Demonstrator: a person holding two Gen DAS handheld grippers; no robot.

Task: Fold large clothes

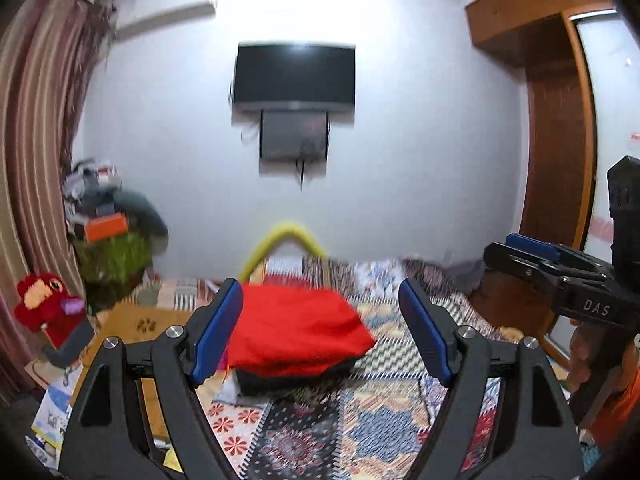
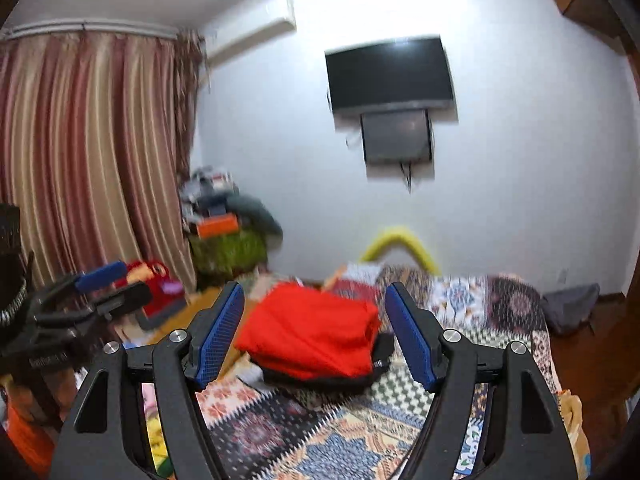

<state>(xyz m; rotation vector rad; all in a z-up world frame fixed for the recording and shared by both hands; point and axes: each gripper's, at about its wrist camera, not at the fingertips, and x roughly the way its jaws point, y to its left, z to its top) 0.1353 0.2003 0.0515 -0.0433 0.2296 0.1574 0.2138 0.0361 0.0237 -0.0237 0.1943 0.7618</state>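
Clothes: we count one folded red garment (image 1: 298, 330) atop one dark one (image 2: 320, 382) on the bed (image 1: 384, 412); both tools, left (image 1: 320, 330) and right (image 2: 314, 330), gape empty.

my left gripper (image 1: 320, 328): matt black plastic frame, bright round metal pins, blue ribbed pads
my right gripper (image 2: 314, 330): the same matt black plastic; blue pads (image 2: 218, 338) finely gridded, rough-looking
red garment (image 1: 298, 330): soft matt cloth, folded, lying on a darker black fabric piece
bedspread (image 1: 360, 420): printed patchwork cloth, matt, many patterns
curtain (image 2: 88, 152): striped cloth with a slight sheen
wardrobe (image 1: 556, 140): brown wood, smooth, semi-gloss
television (image 1: 295, 74): dark glossy screen
wall (image 1: 420, 140): smooth white paint
plush toy (image 1: 44, 304): fuzzy red fabric
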